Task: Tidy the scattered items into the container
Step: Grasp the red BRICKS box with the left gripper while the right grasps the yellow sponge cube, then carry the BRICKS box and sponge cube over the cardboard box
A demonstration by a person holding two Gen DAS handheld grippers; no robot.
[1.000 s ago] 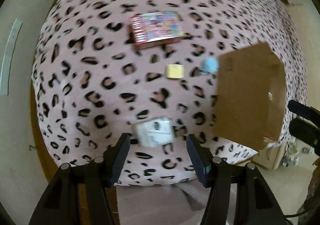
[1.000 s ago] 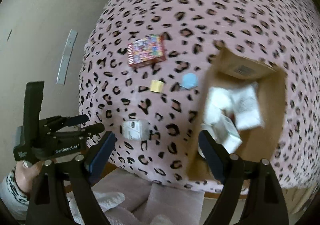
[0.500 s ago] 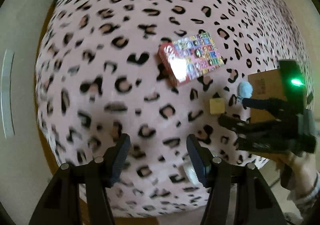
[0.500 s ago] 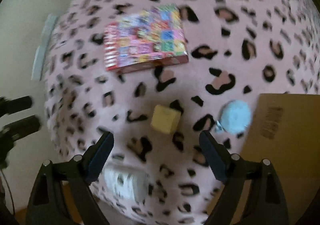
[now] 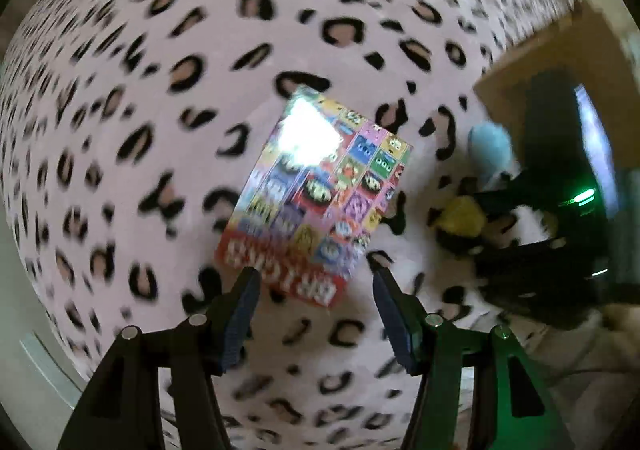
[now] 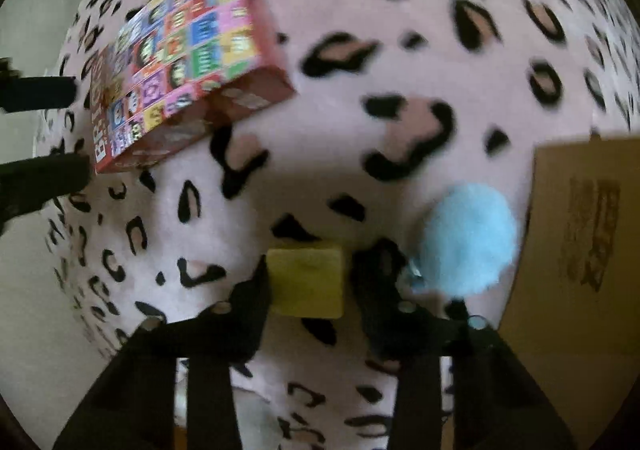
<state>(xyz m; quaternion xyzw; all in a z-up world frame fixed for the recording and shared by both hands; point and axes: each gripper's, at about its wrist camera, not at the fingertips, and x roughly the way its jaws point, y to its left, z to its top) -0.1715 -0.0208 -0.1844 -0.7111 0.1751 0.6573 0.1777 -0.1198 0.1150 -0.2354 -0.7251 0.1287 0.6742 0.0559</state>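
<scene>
A small yellow block (image 6: 308, 270) lies on the pink leopard-print blanket (image 6: 400, 49), and my right gripper (image 6: 308, 284) is shut on it, one finger pressing each side. A fluffy blue pompom (image 6: 468, 242) rests just right of it, against the open cardboard box (image 6: 580, 250). My left gripper (image 5: 316, 282) stands open, pointing down over the near end of a colourful puzzle-print box (image 5: 320, 193); its fingers (image 5: 244, 298) are apart from the box. The left wrist view also shows the yellow block (image 5: 460, 215) gripped at the right, the pompom (image 5: 490, 147) and the cardboard box (image 5: 532, 61).
The blanket (image 5: 160, 89) covers a rounded surface that falls away to pale floor at the left and near edges. A person's hand holding the right gripper shows at the lower right of the left wrist view. The left gripper's fingers (image 6: 40, 177) enter the right wrist view beside the colourful box (image 6: 180, 49).
Both grippers have come down close to the blanket. The right one dropped over the yellow block and closed on it. The left one swung from the white packet to the colourful box.
</scene>
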